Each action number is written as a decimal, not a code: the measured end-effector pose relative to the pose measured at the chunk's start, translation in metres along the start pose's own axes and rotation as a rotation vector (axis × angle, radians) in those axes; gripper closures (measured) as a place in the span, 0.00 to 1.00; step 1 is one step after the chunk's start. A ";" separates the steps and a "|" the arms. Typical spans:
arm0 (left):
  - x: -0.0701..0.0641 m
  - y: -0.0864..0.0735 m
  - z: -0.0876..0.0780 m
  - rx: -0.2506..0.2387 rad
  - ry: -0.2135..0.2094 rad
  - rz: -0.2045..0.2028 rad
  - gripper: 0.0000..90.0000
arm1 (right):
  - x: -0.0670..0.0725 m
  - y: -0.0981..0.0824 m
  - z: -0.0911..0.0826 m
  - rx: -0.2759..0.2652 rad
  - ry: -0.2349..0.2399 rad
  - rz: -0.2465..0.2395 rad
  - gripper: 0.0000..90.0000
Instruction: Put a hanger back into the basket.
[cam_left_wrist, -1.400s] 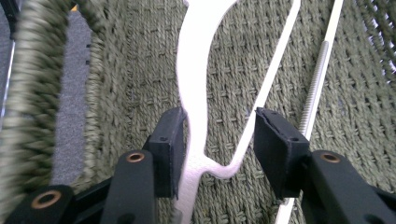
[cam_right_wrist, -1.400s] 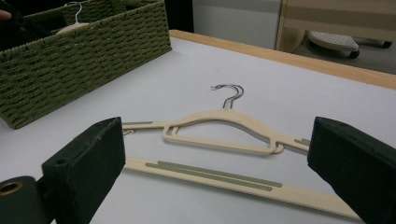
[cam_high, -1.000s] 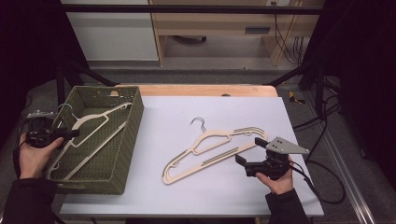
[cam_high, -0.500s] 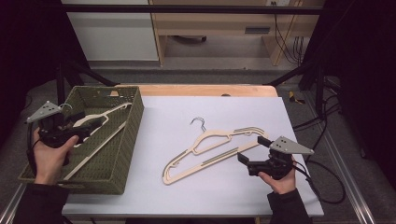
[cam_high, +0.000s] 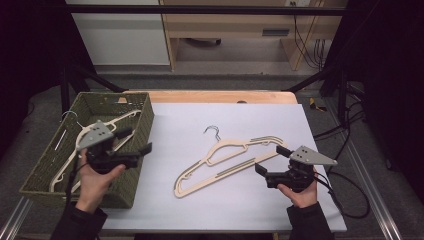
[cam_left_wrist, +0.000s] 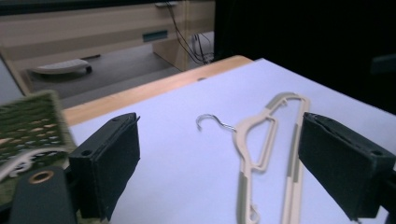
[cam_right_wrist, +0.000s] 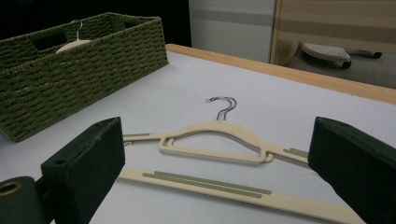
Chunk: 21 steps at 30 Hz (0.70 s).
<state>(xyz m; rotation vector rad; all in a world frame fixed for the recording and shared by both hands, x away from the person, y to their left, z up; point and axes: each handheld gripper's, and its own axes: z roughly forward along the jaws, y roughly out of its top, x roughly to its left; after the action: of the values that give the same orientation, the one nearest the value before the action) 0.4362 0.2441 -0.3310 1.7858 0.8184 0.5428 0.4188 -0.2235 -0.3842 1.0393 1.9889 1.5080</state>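
A beige hanger with a metal hook lies in the middle of the white table; the right gripper view shows a doubled hook, so it may be two stacked hangers. Another beige hanger lies inside the green woven basket at the left. My left gripper hovers over the basket's right wall, pointing toward the table hanger. Its jaws have just been opening and hold nothing. My right gripper stands open at the hanger's right end, nothing between its fingers.
The basket fills the table's left side, with its hanger's hook poking above the rim. A wooden strip runs along the table's far edge. Cables trail off the right side. Black frame posts stand behind.
My left gripper has moved right from the basket's left side to above its right wall, and its jaws stand wider. The right gripper and the table hanger stay put.
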 end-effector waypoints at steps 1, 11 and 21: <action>-0.005 -0.003 0.006 0.013 -0.003 0.011 0.15 | 0.000 0.000 0.000 0.001 0.000 0.001 0.05; -0.029 -0.025 0.049 0.097 -0.042 0.035 0.16 | -0.001 -0.001 0.000 0.000 0.002 0.002 0.05; -0.033 -0.048 0.091 0.193 -0.057 0.021 0.19 | -0.001 -0.002 0.002 0.008 -0.001 0.004 0.05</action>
<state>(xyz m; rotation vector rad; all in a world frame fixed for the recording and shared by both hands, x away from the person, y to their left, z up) 0.4650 0.1729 -0.4074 1.9792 0.8367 0.4360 0.4204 -0.2230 -0.3868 1.0476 1.9950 1.5031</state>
